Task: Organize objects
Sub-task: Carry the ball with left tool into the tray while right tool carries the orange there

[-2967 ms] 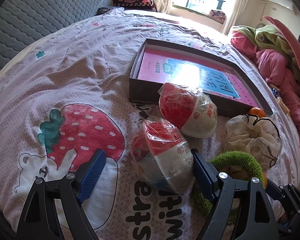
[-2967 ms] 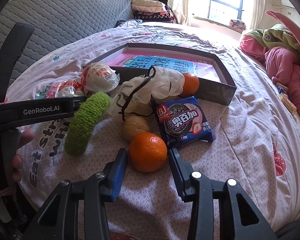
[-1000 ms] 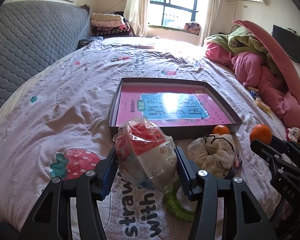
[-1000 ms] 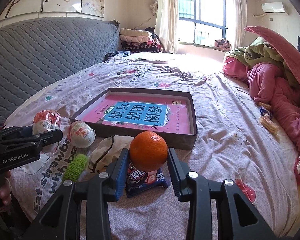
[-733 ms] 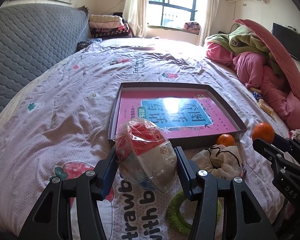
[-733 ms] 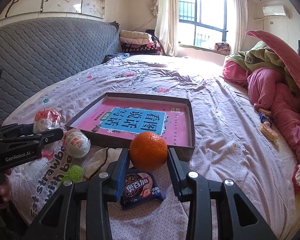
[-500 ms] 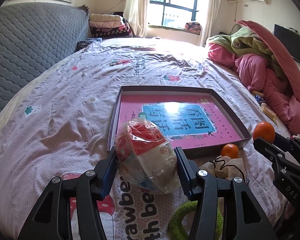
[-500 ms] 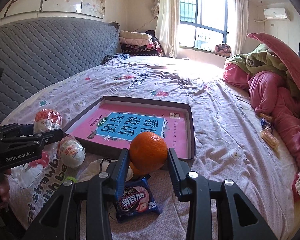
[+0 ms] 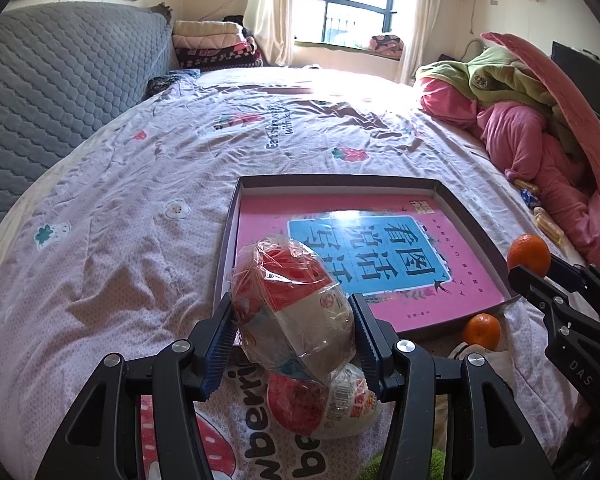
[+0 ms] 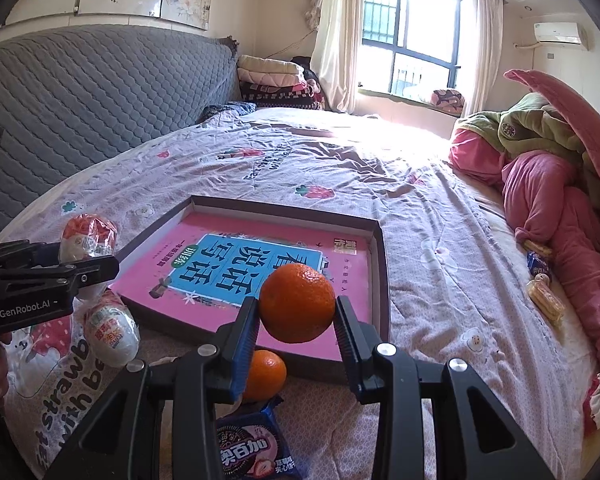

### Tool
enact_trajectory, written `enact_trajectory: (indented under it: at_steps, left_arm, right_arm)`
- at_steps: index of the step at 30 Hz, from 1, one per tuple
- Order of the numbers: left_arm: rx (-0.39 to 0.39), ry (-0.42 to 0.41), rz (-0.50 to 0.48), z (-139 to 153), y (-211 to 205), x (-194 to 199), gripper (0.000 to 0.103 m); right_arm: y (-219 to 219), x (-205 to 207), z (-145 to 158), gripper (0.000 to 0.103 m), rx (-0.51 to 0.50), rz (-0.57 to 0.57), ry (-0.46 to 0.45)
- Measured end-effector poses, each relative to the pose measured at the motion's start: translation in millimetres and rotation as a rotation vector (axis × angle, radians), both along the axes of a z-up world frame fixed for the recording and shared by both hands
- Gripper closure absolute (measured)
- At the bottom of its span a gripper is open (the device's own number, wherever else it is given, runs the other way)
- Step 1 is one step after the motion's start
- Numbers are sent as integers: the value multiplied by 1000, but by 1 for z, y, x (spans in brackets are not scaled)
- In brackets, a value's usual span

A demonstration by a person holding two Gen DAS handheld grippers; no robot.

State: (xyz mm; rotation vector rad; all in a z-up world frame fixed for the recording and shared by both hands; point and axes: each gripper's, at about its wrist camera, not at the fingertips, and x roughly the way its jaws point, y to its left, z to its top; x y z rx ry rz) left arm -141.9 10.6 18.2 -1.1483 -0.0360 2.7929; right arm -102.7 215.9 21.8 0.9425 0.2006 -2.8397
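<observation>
My left gripper (image 9: 292, 330) is shut on a plastic-wrapped red and white bowl (image 9: 290, 304), held above the bed just before the near left corner of the shallow dark box (image 9: 225, 248) with a pink and blue book inside. My right gripper (image 10: 296, 314) is shut on an orange (image 10: 297, 303), held over the box's near edge (image 10: 324, 360). In the left wrist view the right gripper shows at the right with that orange (image 9: 528, 254). The left gripper with its bowl (image 10: 88, 236) shows at the left of the right wrist view.
On the bed sheet lie a second wrapped bowl (image 9: 328, 404), a second orange (image 9: 482, 330), a blue biscuit packet (image 10: 252, 446), a white cloth bag (image 9: 484, 360) and a green ring (image 9: 404, 466). Pink bedding (image 10: 556, 200) is piled at the right. A grey headboard (image 10: 80, 92) stands at the left.
Both grippers have carried their loads forward toward the box; it now looks nearer and larger. The loose items on the sheet have slid down toward the bottom of both views.
</observation>
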Motion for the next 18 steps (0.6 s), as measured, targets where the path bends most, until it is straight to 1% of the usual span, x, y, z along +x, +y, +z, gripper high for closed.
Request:
enact_trajectory:
  at_steps: [10,13,18]
  left_arm:
    - [7,-25,-15,-8,3,-29,46]
    - [14,-41,-25,-15,4,-38,46]
    - [23,-57,-31,-24,0,-51,46]
  right_arm:
    - [3,-32,-4,64,12,-7,-26]
    - [4,-42,-10,64,14,-14,-43]
    - [11,-53,-25,64,-12,-23,-91]
